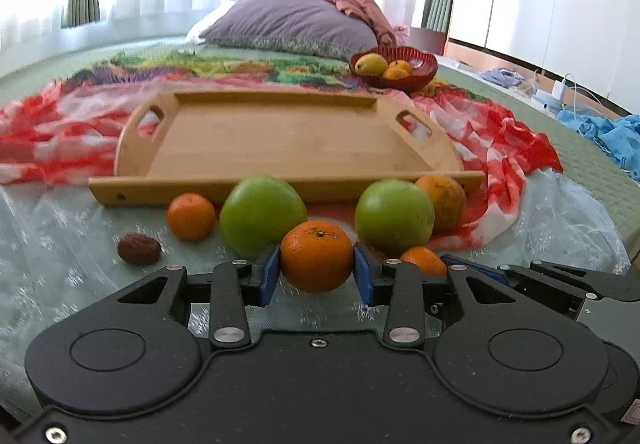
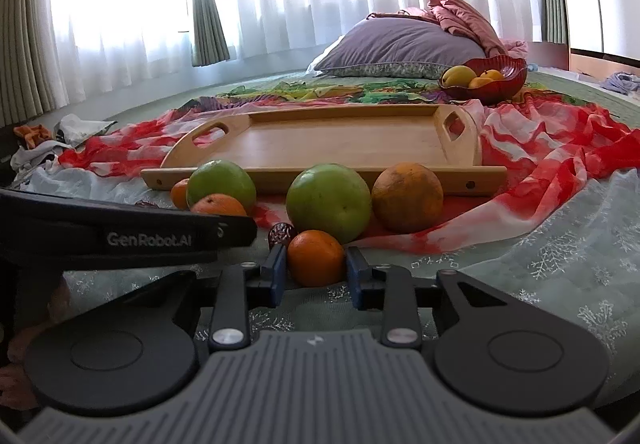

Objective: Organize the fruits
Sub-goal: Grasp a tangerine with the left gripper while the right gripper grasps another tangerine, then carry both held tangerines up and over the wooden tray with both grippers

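My left gripper (image 1: pixel 316 271) is shut on a small tangerine (image 1: pixel 316 256), its blue pads touching both sides, low over the bed. My right gripper (image 2: pixel 316 264) is shut on another small tangerine (image 2: pixel 315 257), which also shows in the left wrist view (image 1: pixel 422 259). Behind them lie two green apples (image 1: pixel 262 216) (image 1: pixel 394 216), a large orange (image 1: pixel 444 202), one more tangerine (image 1: pixel 191 216) and a dark red date (image 1: pixel 139 249). An empty wooden tray (image 1: pixel 280 140) lies beyond the fruit. The left gripper's body (image 2: pixel 120 232) crosses the right wrist view.
A dark red bowl (image 1: pixel 416 74) with yellow fruits stands behind the tray's right end. A red and white scarf (image 1: pixel 508 148) lies under the tray. A purple pillow (image 1: pixel 292 24) is at the back. Blue clothes (image 1: pixel 612 136) lie at the right edge.
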The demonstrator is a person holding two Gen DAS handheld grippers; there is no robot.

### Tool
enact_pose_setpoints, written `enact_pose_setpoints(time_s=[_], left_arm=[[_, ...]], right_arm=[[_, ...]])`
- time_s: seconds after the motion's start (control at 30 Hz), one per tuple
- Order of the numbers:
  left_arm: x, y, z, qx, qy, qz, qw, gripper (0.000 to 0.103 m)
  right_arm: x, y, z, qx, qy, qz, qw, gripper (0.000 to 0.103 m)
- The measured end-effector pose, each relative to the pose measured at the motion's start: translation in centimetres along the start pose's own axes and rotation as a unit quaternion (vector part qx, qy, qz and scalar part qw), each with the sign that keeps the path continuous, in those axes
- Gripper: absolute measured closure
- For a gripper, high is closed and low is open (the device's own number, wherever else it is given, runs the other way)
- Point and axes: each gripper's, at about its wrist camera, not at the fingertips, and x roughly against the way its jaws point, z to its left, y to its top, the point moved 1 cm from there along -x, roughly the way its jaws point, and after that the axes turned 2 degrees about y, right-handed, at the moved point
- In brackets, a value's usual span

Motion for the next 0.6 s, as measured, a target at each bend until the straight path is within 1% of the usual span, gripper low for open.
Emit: enact_pose_setpoints(time_s=[0.13,0.3,0.47,0.6], left_arm=[[1.0,0.9,0.1,0.004,0.003,-0.013,0.9999,0.066],[1.8,2.3,0.5,0.004,0.013,-0.029,0.9995,0.066],[1.8,4.3,1.6,0.005,0.03,-0.042,0.9986,0.066],[1.2,6.3,3.1,0.012,0.042,-0.048,0.9979,0.066]], right_arm=[[0.7,0.3,0.0,0.002,-0.006,-0.014,1.0,0.067],[1.8,1.5,-0.2,0.005,-0.017,-0.039,0.999,0.067],[1.8,3.3,-0.8,0.015,-0.036,-0.059,0.998,0.067],[1.5,5.2,-2.1,0.003,-0.048,-0.07,0.996,0.067]])
